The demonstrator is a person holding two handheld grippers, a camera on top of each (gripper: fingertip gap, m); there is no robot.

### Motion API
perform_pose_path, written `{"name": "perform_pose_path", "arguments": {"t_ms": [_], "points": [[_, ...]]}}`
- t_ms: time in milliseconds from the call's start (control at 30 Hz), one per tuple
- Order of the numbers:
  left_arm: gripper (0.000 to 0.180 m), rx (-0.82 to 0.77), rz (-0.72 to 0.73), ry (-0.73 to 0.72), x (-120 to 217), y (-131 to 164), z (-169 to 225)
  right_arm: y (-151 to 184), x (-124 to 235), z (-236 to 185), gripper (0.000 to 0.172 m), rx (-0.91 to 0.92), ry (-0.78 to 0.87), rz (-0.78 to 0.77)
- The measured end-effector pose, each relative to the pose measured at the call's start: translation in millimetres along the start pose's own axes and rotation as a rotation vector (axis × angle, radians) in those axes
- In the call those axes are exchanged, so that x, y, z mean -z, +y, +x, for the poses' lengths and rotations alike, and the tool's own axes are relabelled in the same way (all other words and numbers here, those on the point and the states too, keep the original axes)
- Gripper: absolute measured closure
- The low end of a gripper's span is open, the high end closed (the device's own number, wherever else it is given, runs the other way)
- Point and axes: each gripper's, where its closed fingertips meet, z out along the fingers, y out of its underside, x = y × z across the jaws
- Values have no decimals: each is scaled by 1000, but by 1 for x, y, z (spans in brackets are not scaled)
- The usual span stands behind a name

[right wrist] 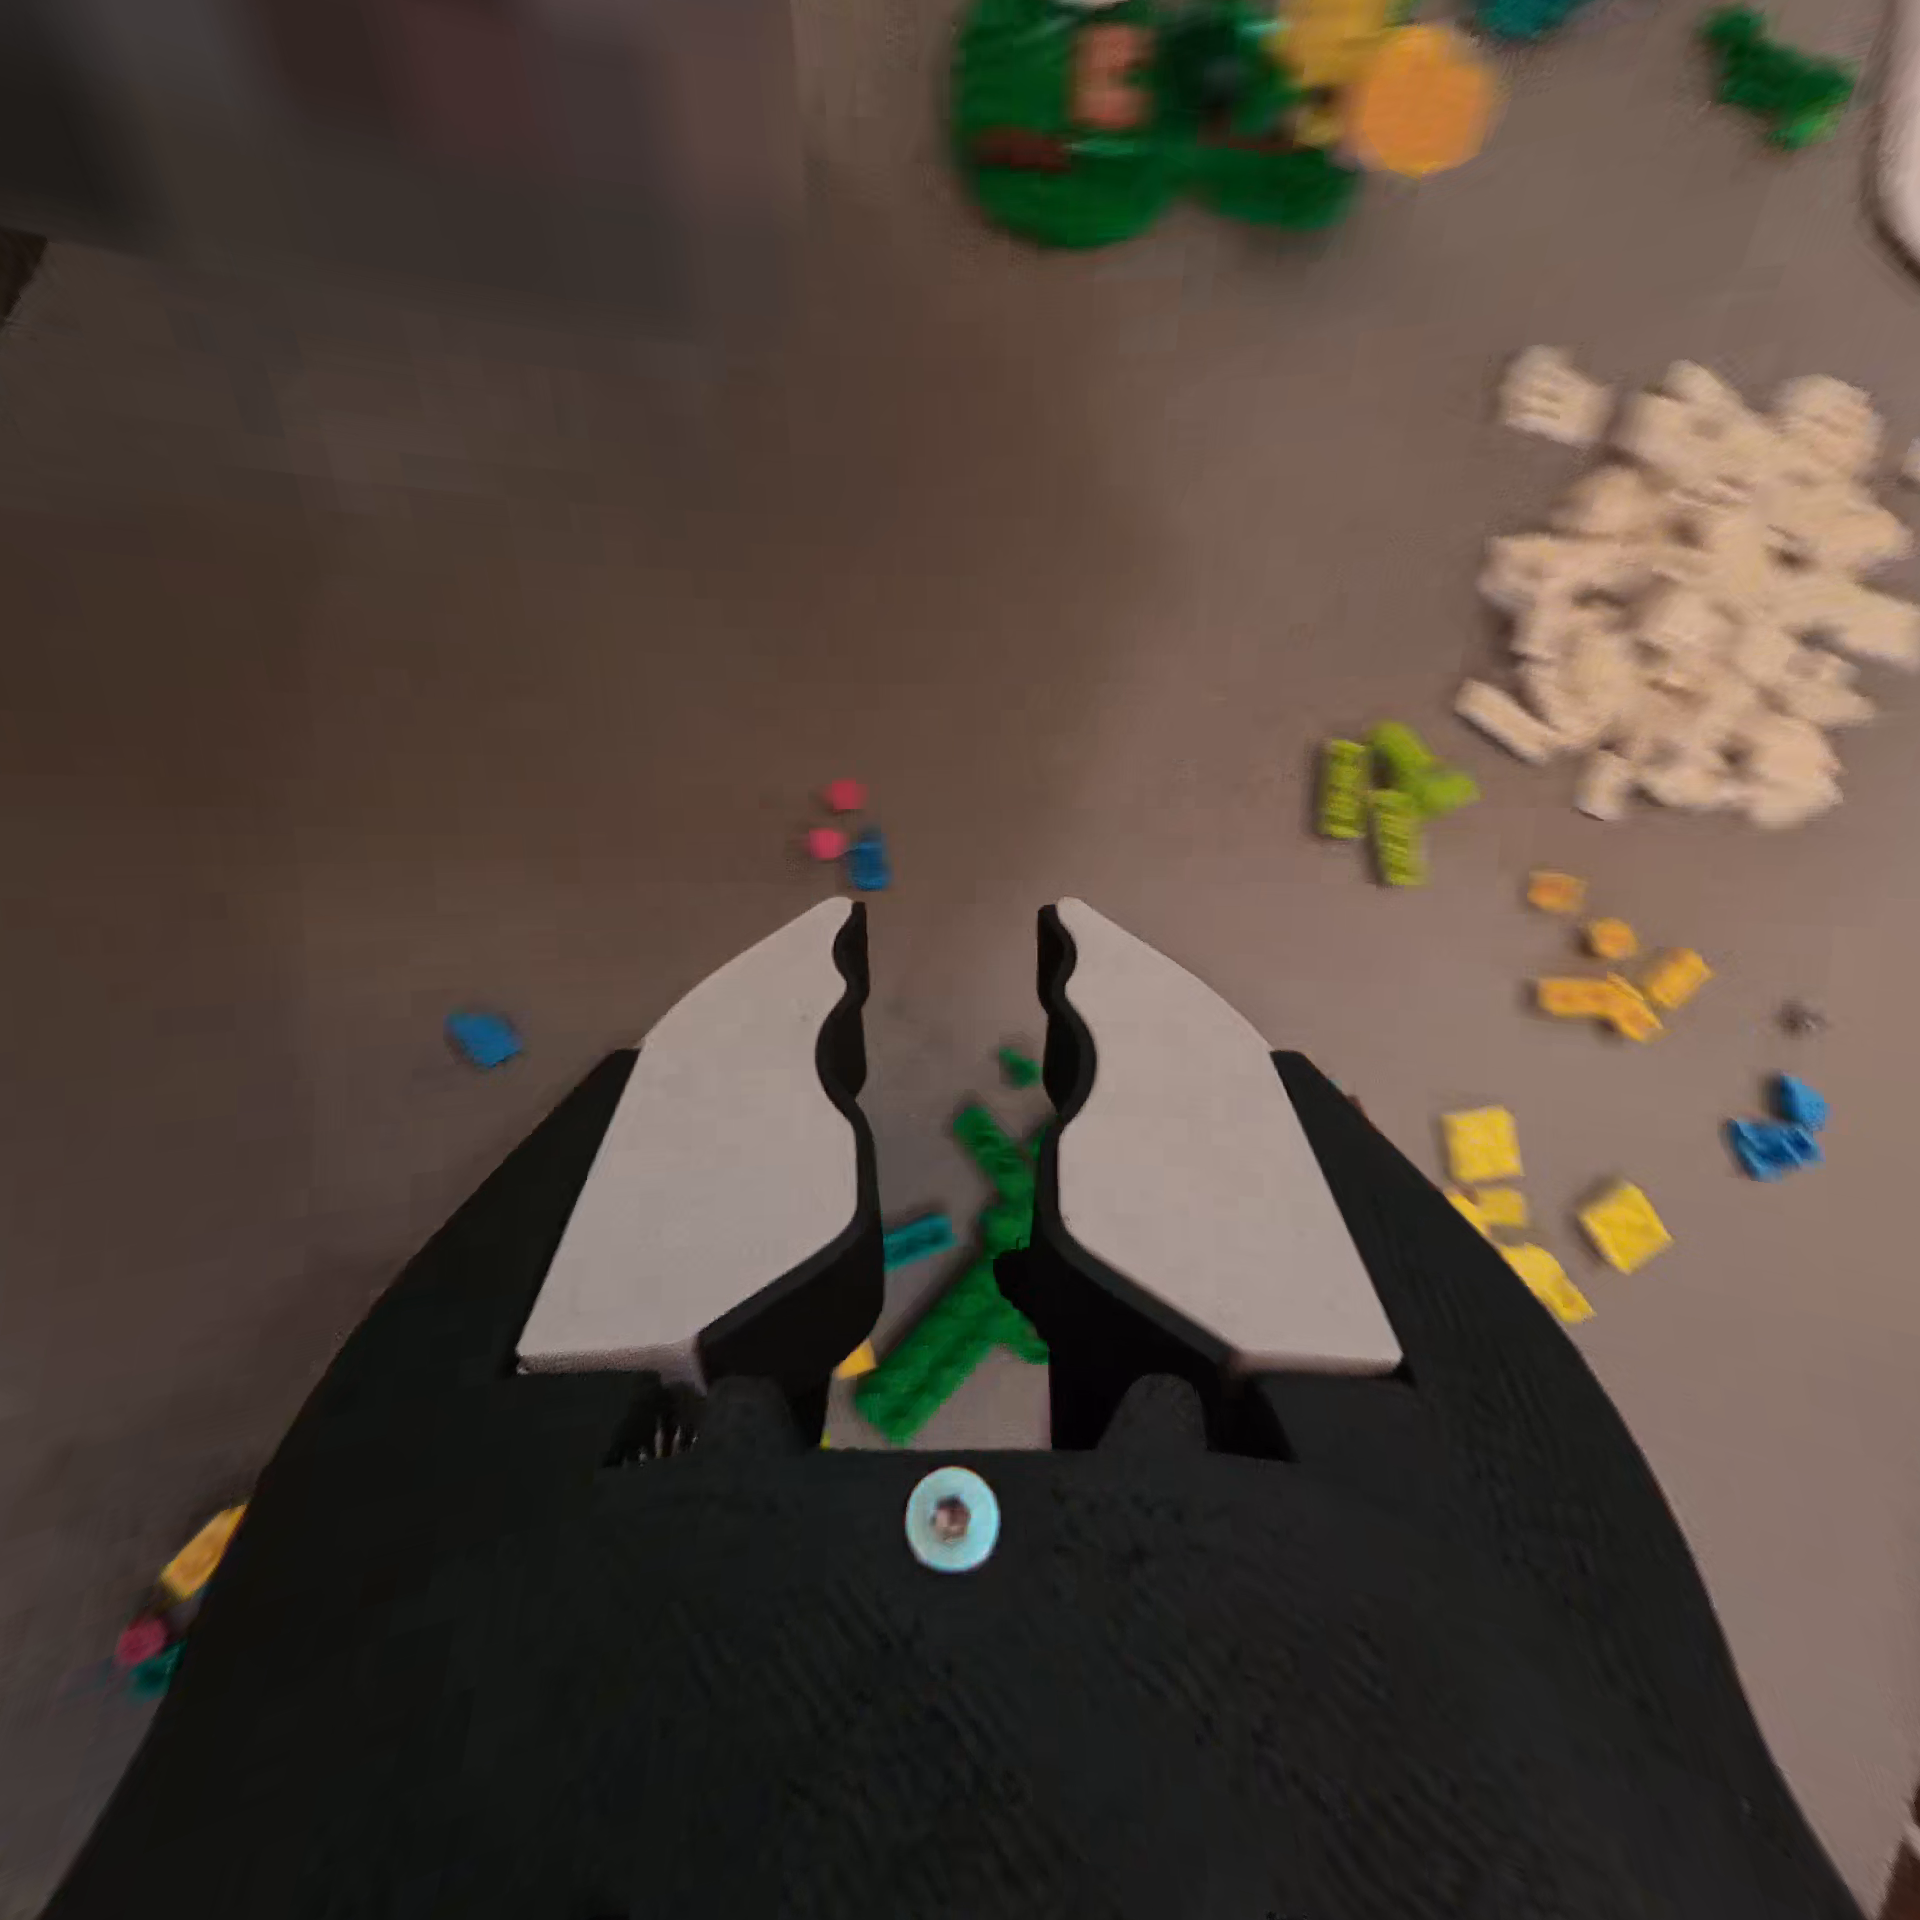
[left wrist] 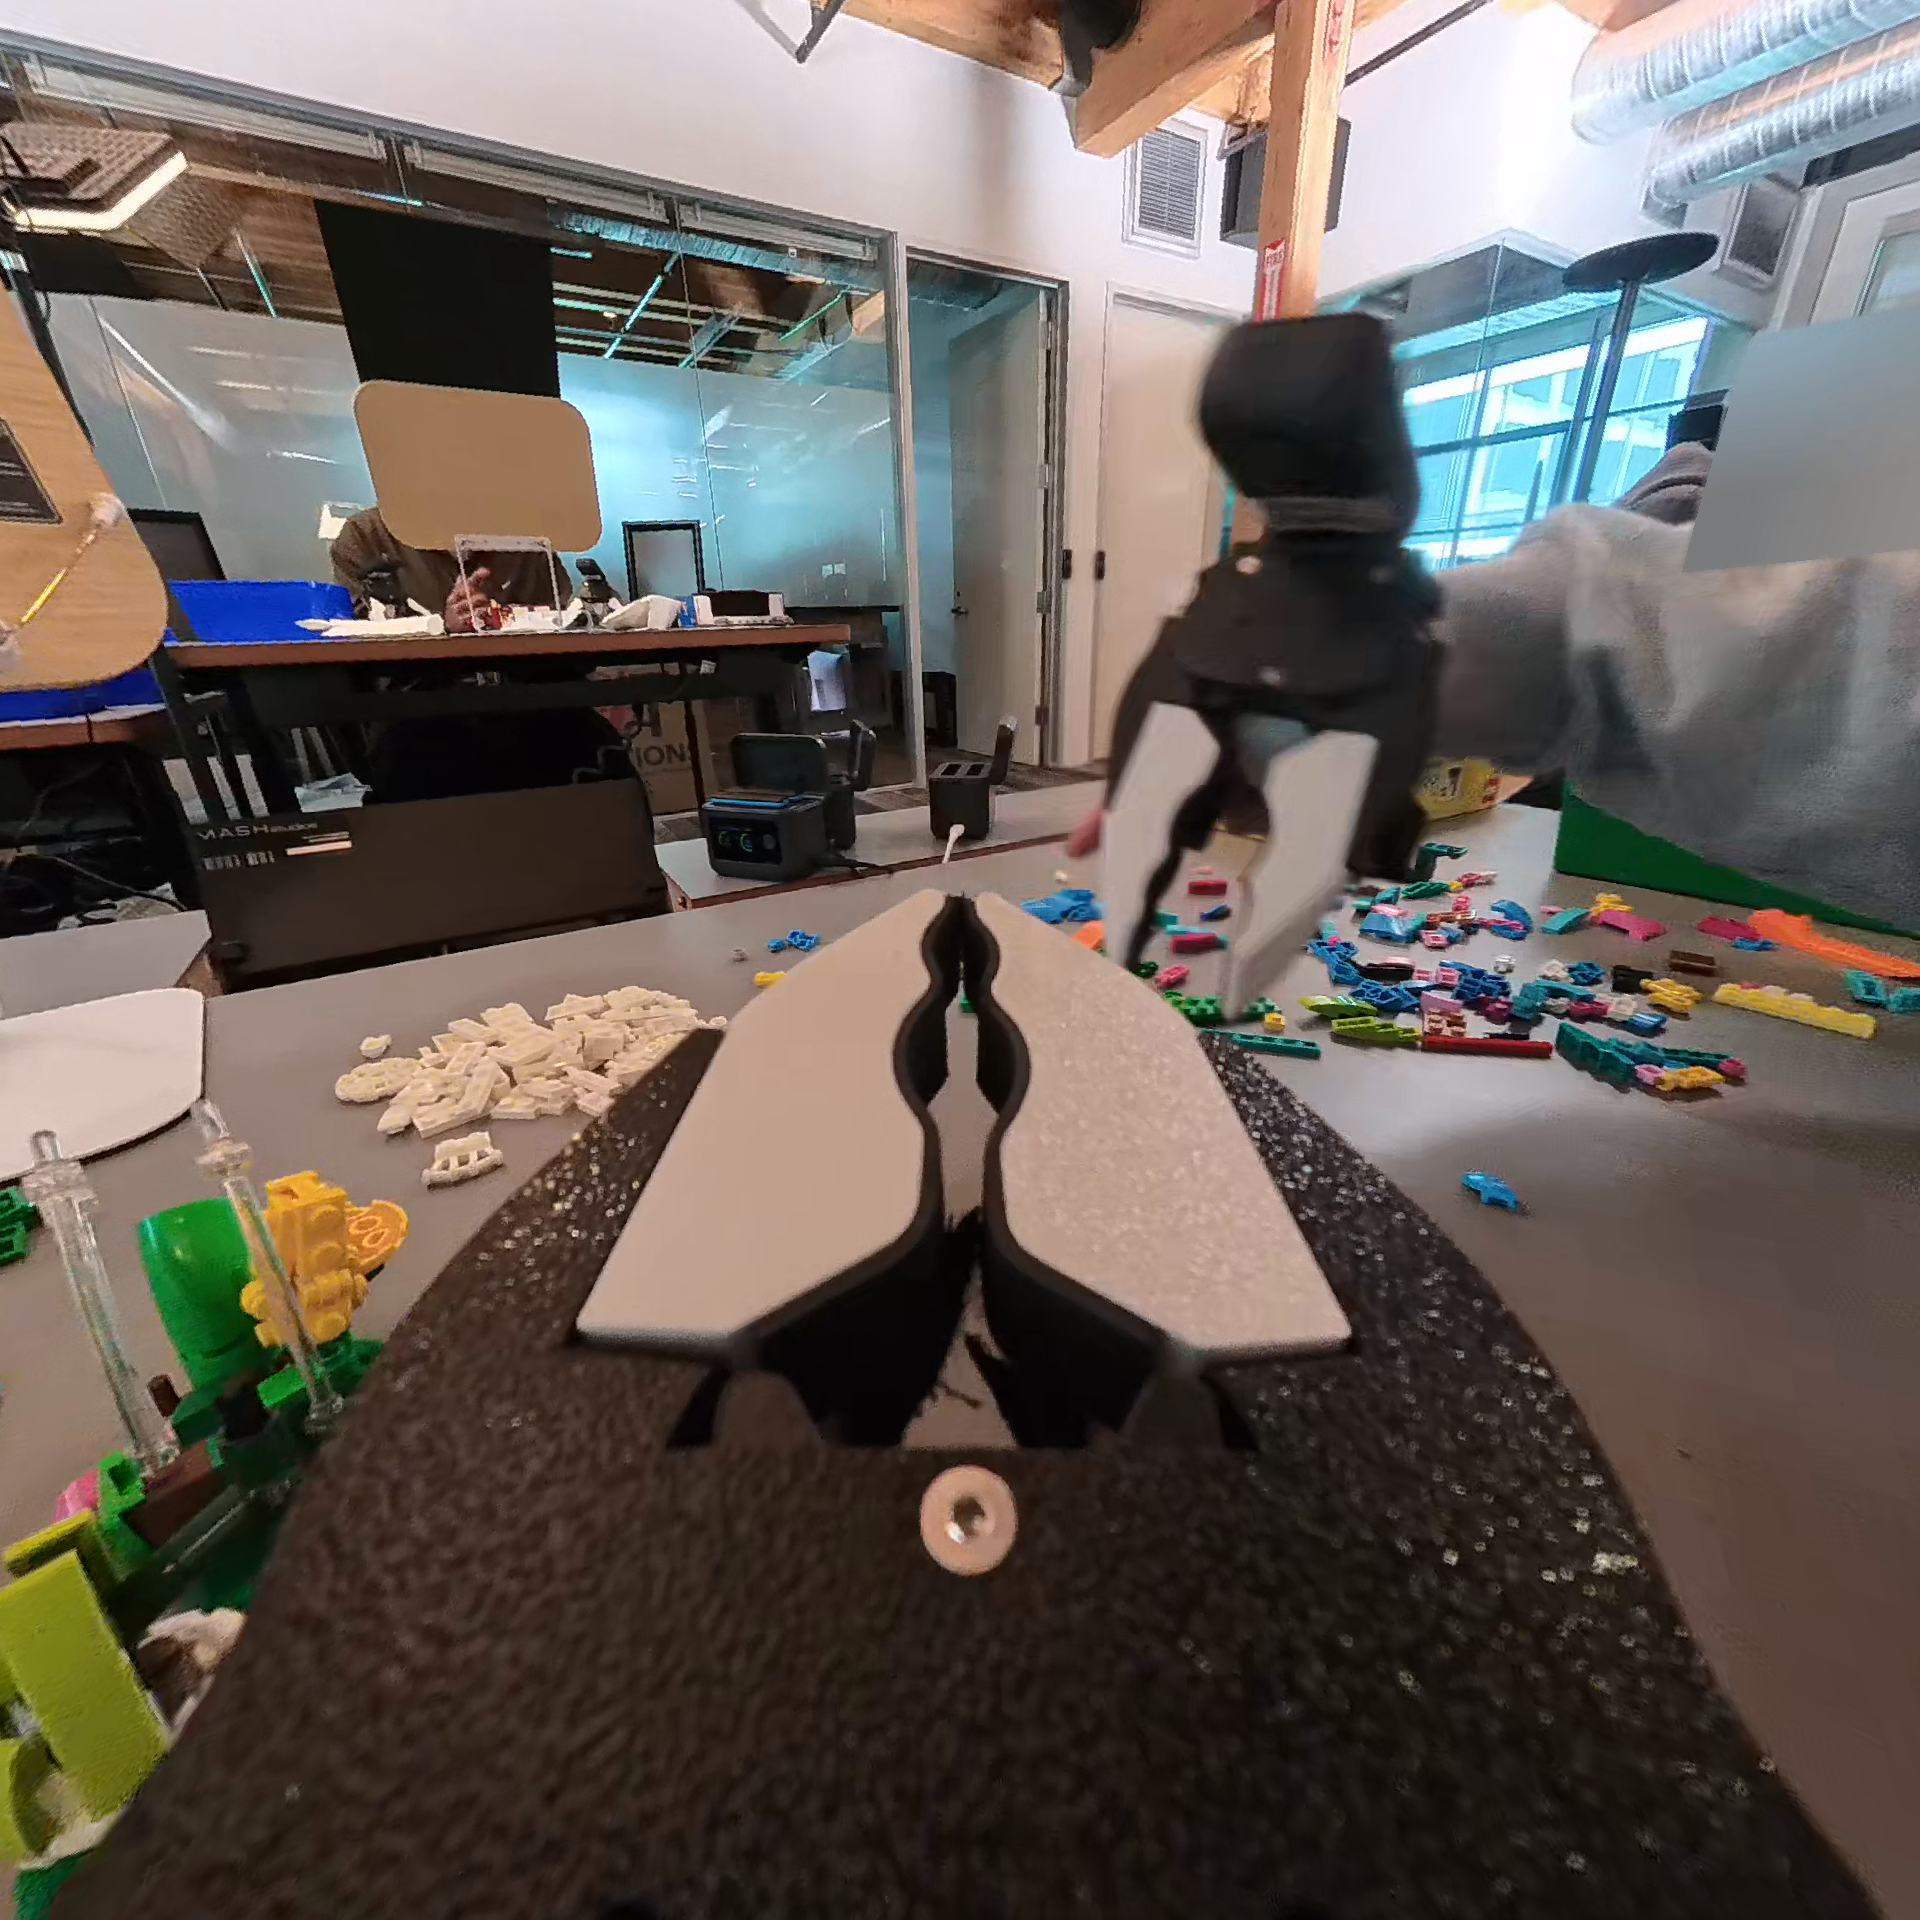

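While left fingers pinch together, right fingers gape above green bricks.

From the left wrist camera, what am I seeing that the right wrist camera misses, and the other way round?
Only the left wrist view shows the room: a person at a far desk, a black charger box, the large scatter of coloured bricks, and the right gripper seen from outside, jaws apart above that scatter. Only the right wrist view shows the dark green pieces on the table beneath its open jaws, plus yellow tiles. Both show the grey table, the white brick pile and the green brick build.
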Motion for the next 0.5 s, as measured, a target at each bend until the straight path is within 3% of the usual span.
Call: {"name": "perform_pose_path", "arguments": {"t_ms": [100,200,500], "points": [[180,11,-3,9,-1,0,1,5,-19,-26,143,78,42,-82],[180,8,-4,16,-1,1,3,13,-34,-23,149,36,80,-126],[180,-2,-9,29,-1,1,6,16,-52,-15,159,8,-37,-146]]}}
